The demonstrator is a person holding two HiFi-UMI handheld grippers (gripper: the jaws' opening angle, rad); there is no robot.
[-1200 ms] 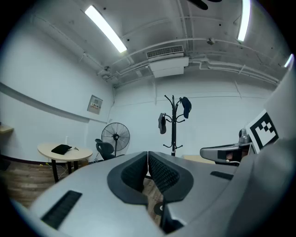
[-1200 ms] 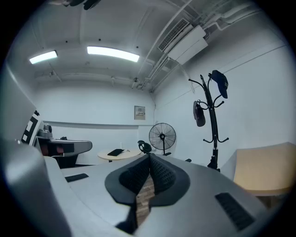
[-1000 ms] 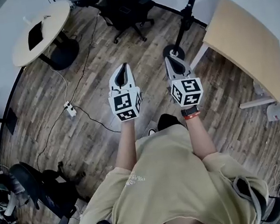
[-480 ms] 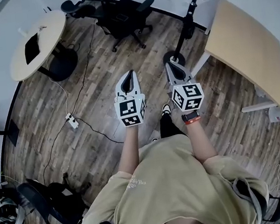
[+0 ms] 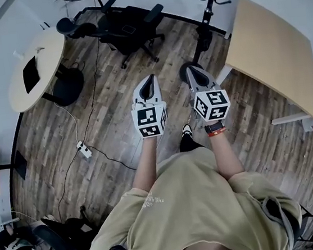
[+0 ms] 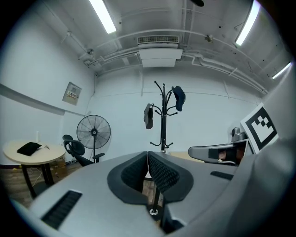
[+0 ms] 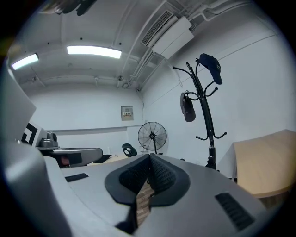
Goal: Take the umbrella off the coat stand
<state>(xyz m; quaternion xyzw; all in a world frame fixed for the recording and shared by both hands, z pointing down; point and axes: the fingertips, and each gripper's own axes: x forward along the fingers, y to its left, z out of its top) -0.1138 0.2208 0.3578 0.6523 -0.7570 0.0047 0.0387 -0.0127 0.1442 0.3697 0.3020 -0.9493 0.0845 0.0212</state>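
Note:
A black coat stand rises ahead against the far wall. A short, dark grey folded umbrella hangs from a hook on its left side, and a dark cap sits on an upper hook. In the right gripper view the stand, the umbrella and the cap appear right of centre. From the head view only the pole shows. My left gripper and right gripper point level toward the stand, side by side, both shut and empty, well short of it.
A light wooden table stands right of the stand. Black office chairs and a round table are to the left, with a pedestal fan by the wall. A power strip and cables lie on the wood floor.
The person has walked forward. Both grippers have travelled toward the coat stand, which sits closer in the head view. The jaws stayed shut.

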